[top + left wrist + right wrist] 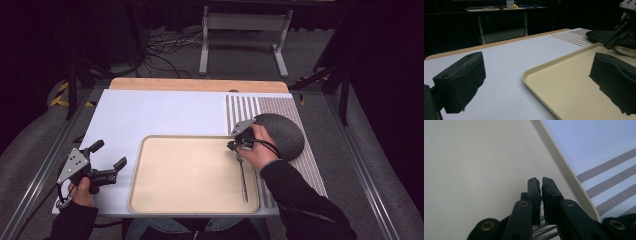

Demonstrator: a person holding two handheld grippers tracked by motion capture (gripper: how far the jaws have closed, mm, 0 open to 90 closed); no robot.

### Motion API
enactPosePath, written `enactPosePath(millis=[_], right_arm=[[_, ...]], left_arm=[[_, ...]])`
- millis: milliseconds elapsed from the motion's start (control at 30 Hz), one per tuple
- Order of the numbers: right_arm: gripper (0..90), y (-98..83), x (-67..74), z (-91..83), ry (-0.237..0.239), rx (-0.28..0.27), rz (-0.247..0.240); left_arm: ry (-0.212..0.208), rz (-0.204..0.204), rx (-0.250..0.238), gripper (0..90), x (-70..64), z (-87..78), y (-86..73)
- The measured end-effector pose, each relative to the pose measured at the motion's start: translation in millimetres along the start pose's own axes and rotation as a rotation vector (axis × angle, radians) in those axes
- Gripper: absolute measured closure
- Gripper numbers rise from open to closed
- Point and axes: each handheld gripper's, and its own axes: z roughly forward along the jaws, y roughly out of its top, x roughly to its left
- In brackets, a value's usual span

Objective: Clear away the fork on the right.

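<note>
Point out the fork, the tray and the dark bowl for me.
fork (243,180), high view, on its handle, lying in the tray.
tray (190,175), high view, on its bare beige floor.
dark bowl (285,132), high view, on its upturned rounded outside.

The left claw (111,156), held in a hand at the lower left of the high view, gapes wide. The right claw (235,145), right of centre, has its jaws pressed together.

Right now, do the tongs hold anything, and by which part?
The right tongs are shut on the fork at its tine end, over the tray. The left tongs are open and hold nothing.
</note>
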Motion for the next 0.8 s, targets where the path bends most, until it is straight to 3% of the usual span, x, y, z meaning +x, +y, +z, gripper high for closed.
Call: enactPosePath(millis=[100,233,333,433,500,633,800], right_arm=[[73.4,1.3,-0.5,-6.6,0.01,-0.035,0.022],[48.8,2.0,0.0,-14.2,0.03,-0.128,0.051],[36.9,1.5,0.5,-20.1,0.03,-0.172,0.06],[31.1,0.7,0.5,-26.4,0.018,-0.199,0.063],[25.5,-1.4,0.8,-35.2,0.007,-0.245,0.073],[24.4,-6.4,0.9,-44.9,-0.001,-0.273,0.082],[22.6,-30.1,-1.5,-68.8,-0.026,-0.378,0.134]], left_arm=[[0.0,-0.003,0.001,0.7,0.2,0.1,-0.1],[0.001,-0.004,-0.001,0.7,-0.2,0.6,-0.1],[0.001,-0.007,-0.002,0.7,0.1,0.4,-0.1],[0.001,-0.005,-0.001,0.7,0.0,0.6,-0.1],[0.001,-0.006,-0.002,0.7,-0.2,0.8,0.1],[0.002,-0.007,-0.004,0.7,-0.2,0.8,0.2],[0.003,-0.008,-0.002,0.7,-0.5,1.5,0.3]])
